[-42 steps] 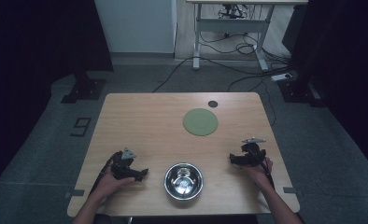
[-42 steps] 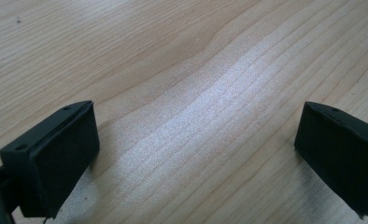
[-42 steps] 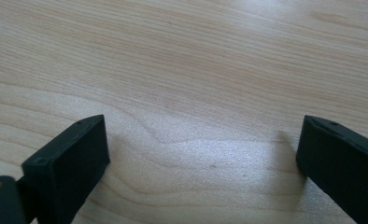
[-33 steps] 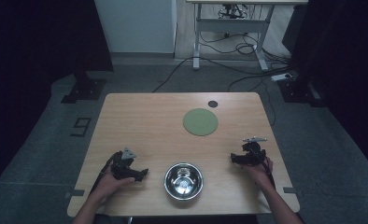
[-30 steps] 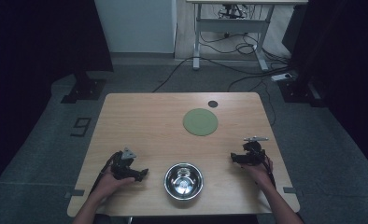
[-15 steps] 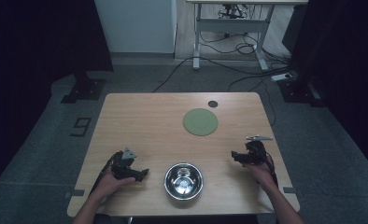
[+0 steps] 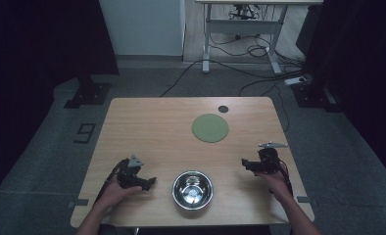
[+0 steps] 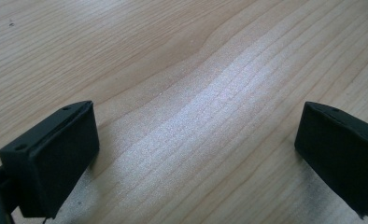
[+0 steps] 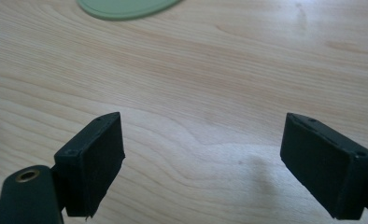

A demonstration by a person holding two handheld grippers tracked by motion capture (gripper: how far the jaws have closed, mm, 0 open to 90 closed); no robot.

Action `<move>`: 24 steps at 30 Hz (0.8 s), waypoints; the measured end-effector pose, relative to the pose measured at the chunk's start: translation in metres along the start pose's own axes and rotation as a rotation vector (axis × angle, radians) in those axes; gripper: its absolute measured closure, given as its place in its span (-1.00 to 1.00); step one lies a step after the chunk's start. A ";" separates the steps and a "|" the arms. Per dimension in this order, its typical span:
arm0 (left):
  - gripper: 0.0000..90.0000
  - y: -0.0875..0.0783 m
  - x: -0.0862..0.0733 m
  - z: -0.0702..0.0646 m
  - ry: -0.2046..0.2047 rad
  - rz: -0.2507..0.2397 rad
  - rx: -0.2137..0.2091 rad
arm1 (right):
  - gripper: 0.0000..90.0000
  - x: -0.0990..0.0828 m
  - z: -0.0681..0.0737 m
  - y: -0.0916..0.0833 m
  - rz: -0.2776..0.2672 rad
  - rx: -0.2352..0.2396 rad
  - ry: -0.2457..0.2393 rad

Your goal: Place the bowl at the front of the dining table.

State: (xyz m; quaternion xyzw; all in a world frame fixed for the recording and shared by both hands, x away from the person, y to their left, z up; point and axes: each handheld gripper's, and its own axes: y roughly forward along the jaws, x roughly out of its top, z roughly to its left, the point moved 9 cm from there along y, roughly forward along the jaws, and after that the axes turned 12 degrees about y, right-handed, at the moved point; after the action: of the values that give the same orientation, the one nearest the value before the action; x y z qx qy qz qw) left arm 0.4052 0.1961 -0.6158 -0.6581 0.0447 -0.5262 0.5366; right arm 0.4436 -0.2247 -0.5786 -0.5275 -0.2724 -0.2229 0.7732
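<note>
A shiny steel bowl [image 7: 193, 189] sits near the front edge of the wooden table [image 7: 152, 127]. A flat green round mat [image 7: 210, 128] lies toward the back right, and its edge [image 9: 121, 7] shows at the top of the right gripper view. My left gripper [image 7: 151, 181] rests low at the front left, left of the bowl, open with bare wood between its jaws [image 8: 196, 154]. My right gripper [image 7: 245, 163] hovers at the front right, right of the bowl, open and empty [image 9: 201, 158].
A small dark round hole or cap [image 7: 223, 108] sits near the table's back edge. Beyond the table stand a desk frame [image 7: 240, 34] and cables on the floor. Dark curtains flank both sides.
My right gripper has drifted slightly up and away from the front edge. The left gripper, bowl and mat stay where they were.
</note>
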 end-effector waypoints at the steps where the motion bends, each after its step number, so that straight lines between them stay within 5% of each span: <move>1: -1.00 0.000 0.000 0.000 0.000 0.000 0.000 | -0.69 0.000 0.000 0.000 0.000 0.000 0.000; 14: -1.00 0.000 0.000 0.000 0.000 -0.001 0.001 | -0.60 -0.001 0.019 -0.010 -0.005 0.047 -0.076; 24: -1.00 0.000 0.000 -0.001 0.001 -0.001 0.000 | -0.56 -0.005 0.035 -0.016 0.019 0.100 -0.075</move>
State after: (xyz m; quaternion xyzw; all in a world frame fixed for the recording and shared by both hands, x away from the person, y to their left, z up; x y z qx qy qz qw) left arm 0.4049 0.1955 -0.6159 -0.6579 0.0446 -0.5269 0.5363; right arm 0.4236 -0.1975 -0.5604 -0.4987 -0.3069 -0.1817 0.7900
